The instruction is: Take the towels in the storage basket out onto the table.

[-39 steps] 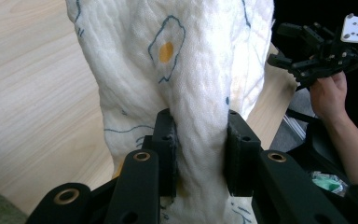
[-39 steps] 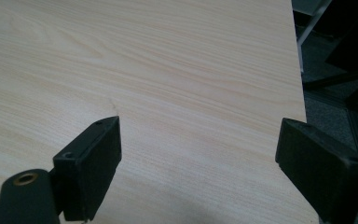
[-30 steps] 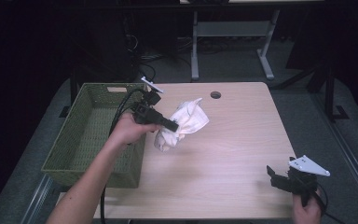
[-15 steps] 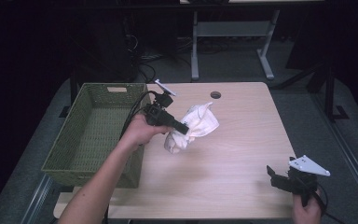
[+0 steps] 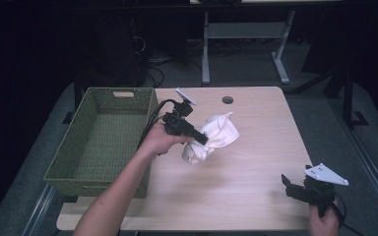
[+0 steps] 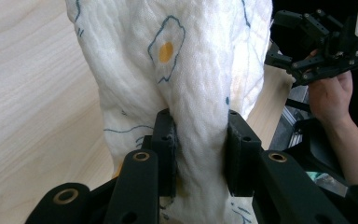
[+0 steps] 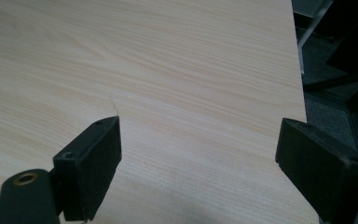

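Since the earlier frames: left gripper (image 5: 200, 139) and its bundle carried rightward, away from the basket, lower over the surface (image 5: 256, 191); right gripper (image 5: 289, 184) unmoved at the near right corner. One white cloth (image 5: 215, 137), printed with fried eggs, bunched and pinched between the left gripper's pads, hanging over the middle of the surface. One green woven basket (image 5: 103, 140), far left. Two grippers: left clamped on cloth, right spread wide, holding nothing.

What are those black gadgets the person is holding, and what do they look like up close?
Each hand carries a black two-jaw gripper. The left gripper has blocky black pads on arms with brass-ringed holes, a black cable and a grey plate on top. The right gripper bears a grey three-cornered plate. The forearms are bare, no sleeves in view.
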`<state>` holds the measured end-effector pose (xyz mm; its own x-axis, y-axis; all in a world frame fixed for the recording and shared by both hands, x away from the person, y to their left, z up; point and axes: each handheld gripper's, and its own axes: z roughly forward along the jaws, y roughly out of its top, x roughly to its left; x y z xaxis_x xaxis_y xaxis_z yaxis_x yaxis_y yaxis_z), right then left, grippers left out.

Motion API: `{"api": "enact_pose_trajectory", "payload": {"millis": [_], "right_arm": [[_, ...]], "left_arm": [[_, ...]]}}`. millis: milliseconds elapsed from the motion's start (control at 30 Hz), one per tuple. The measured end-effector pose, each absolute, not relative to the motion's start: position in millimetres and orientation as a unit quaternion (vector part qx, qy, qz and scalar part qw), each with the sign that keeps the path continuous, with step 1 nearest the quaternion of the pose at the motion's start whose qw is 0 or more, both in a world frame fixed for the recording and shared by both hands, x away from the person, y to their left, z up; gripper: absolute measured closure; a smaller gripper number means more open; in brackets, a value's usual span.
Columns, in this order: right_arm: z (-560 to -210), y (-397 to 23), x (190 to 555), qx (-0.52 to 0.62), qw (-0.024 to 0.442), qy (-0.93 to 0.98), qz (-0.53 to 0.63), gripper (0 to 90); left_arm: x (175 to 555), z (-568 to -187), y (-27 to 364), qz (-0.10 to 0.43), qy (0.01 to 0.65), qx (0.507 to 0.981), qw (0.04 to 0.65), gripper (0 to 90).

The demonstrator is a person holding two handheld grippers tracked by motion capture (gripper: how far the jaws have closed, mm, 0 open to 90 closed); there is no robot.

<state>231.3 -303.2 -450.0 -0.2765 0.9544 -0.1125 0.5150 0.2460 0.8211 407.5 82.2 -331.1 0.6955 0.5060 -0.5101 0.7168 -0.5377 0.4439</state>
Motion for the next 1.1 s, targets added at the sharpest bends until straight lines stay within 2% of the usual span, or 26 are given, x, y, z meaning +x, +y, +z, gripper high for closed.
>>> {"api": "enact_pose_trajectory", "payload": {"millis": [1100], "right_arm": [[-448.9,-303.7,231.5,0.506,0.321,0.722,0.346,13.9]], "left_arm": [[414.4,-381.8,29.4,-0.184,0.365,0.86,0.306,68.1]]}}
